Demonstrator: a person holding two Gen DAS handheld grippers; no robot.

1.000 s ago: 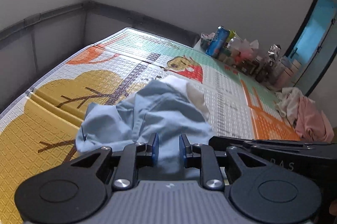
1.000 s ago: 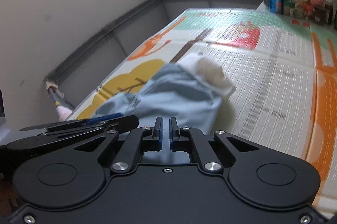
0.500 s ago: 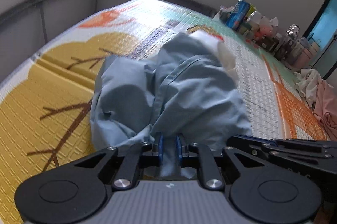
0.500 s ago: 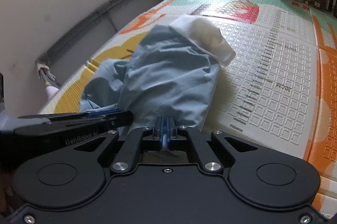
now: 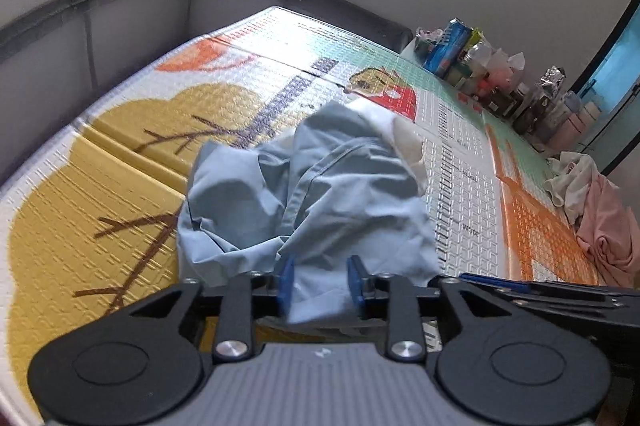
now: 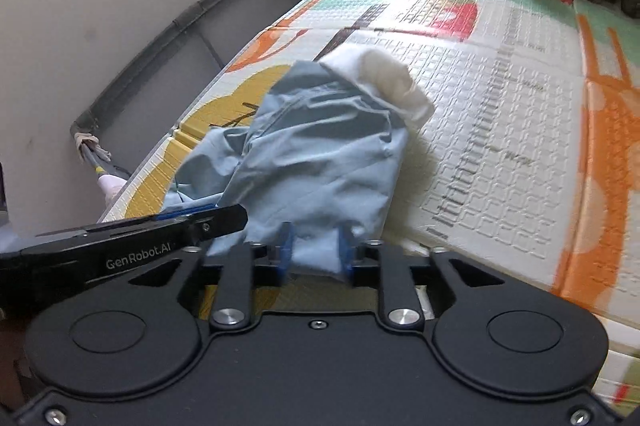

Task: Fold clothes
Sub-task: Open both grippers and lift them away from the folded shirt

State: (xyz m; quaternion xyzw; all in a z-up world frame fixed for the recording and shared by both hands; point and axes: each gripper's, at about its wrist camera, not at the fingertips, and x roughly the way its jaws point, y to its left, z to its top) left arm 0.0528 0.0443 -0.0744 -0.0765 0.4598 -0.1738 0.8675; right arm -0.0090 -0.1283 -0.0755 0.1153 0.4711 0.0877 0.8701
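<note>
A crumpled light blue garment [image 5: 320, 185] with a white part at its far end lies bunched on the patterned play mat [image 5: 120, 185]. My left gripper [image 5: 321, 282] is at the garment's near edge. Its jaws are opening, and a flap of blue cloth sits loose between the blue pads. In the right wrist view the same garment [image 6: 320, 153] fills the middle. My right gripper [image 6: 315, 252] is also opening at the near edge, with cloth between its pads but not pinched. The two grippers sit side by side, each showing at the edge of the other's view.
A heap of pink and white clothes [image 5: 596, 209] lies at the mat's right side. Bottles and packets [image 5: 480, 65] crowd the far right corner. A grey rail runs along the walls, and a bundle of cables [image 6: 92, 153] lies by the mat's left edge.
Both grippers were shut on the garment's near edge; their pads now stand apart. The garment looks a little farther off and has settled on the mat.
</note>
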